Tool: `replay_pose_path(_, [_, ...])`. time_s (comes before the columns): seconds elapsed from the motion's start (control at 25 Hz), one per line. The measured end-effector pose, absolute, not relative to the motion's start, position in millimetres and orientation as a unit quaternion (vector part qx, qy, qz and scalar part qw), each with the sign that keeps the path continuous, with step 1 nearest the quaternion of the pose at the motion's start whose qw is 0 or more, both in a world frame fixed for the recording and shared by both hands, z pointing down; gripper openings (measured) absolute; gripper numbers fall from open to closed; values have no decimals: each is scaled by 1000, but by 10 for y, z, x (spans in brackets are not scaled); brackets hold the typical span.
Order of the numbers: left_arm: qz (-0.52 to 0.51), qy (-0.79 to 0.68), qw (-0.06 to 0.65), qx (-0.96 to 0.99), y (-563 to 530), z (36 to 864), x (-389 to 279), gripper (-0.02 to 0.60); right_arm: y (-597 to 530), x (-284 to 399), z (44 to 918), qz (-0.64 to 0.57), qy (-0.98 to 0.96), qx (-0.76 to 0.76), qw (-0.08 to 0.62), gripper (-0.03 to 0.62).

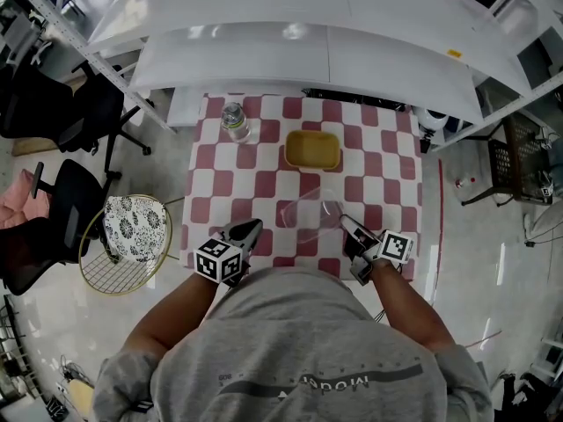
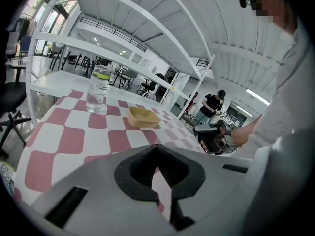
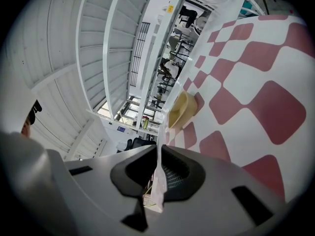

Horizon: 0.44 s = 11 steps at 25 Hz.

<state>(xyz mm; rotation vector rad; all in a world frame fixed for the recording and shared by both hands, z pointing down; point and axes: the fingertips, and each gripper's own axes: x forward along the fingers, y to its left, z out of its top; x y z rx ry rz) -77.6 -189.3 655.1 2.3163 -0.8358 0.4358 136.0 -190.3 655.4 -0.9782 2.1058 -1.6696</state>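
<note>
Your grey T-shirt (image 1: 290, 350) carries dark print; your left hand-held gripper (image 1: 253, 228) and right hand-held gripper (image 1: 346, 223) are grey, black-padded, each bearing a black-and-white marker cube (image 1: 220, 260).

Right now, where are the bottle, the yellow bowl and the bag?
bottle (image 1: 235, 125), head view, on its clear body.
bowl (image 1: 312, 150), head view, on its inside floor.
bag (image 1: 310, 214), head view, on its clear middle.
</note>
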Motion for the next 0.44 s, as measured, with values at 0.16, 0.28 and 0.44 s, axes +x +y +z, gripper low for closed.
replay_pose_path(0.16, [166, -317, 315, 879, -1894, 6551, -776, 0, -1898, 1360, 6566, -580, 727, -339, 139, 41])
replay_pose_path(0.28, [166, -317, 315, 879, -1900, 6552, -773, 0, -1900, 1363, 6583, -582, 726, -340, 138, 42])
replay_pose_path(0.44, [165, -318, 315, 879, -1899, 6551, -766, 0, -1898, 1362, 6594, -583, 725, -339, 136, 42])
